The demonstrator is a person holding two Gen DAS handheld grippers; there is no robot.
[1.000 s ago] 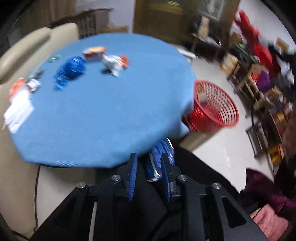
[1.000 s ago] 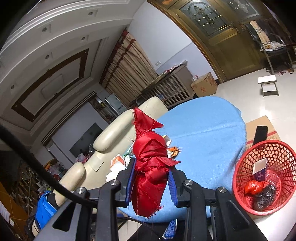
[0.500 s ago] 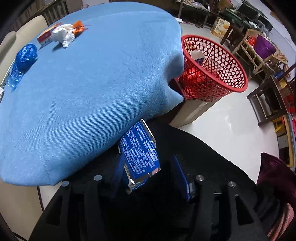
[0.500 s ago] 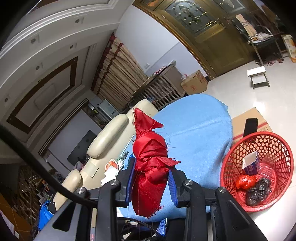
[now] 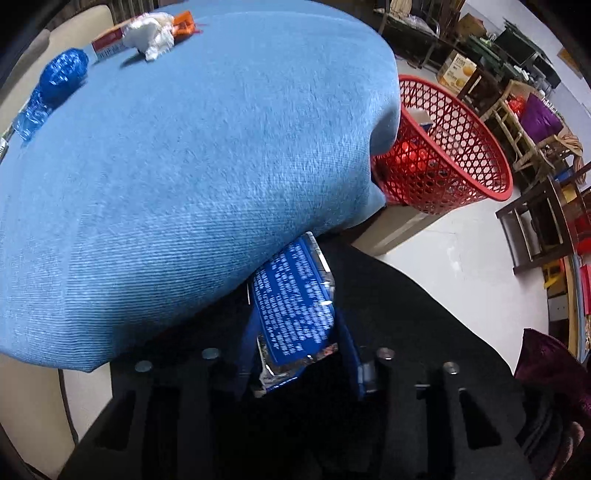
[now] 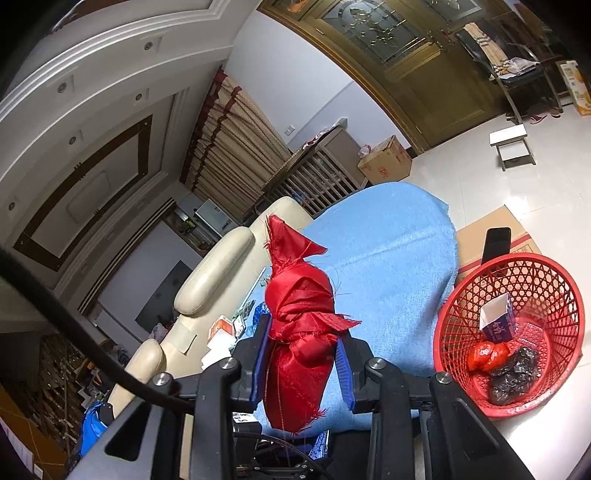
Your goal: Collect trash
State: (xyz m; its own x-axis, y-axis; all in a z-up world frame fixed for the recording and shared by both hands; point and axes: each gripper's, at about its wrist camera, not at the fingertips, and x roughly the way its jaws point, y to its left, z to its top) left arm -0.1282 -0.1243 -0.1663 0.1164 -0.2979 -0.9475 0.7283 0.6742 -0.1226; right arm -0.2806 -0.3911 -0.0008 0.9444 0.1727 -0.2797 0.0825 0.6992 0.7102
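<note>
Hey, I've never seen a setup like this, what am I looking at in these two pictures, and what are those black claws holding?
No robot: a person holds a claw in each hand, each with a camera looking along its fingers. The left claw view looks down at a blue wrapper between its fingers; those have just been closing. The right claw view looks across the room, clamped on a red cloth bundle. On the blue table lie more scraps. Beside it stands a red basket holding trash.

A round surface (image 5: pixel 207 155) covered in blue cloth carries a blue crumpled wrapper (image 5: pixel 61 79), a white crumpled wad (image 5: pixel 149 31) with an orange scrap (image 5: pixel 184 25) touching it, and a red-and-white box (image 5: pixel 107 46), all near its far edge. Beside it, a red mesh basket (image 5: pixel 476 162) rests on a cardboard box (image 5: pixel 400 227) on the pale tiled floor (image 5: pixel 469 266).
</note>
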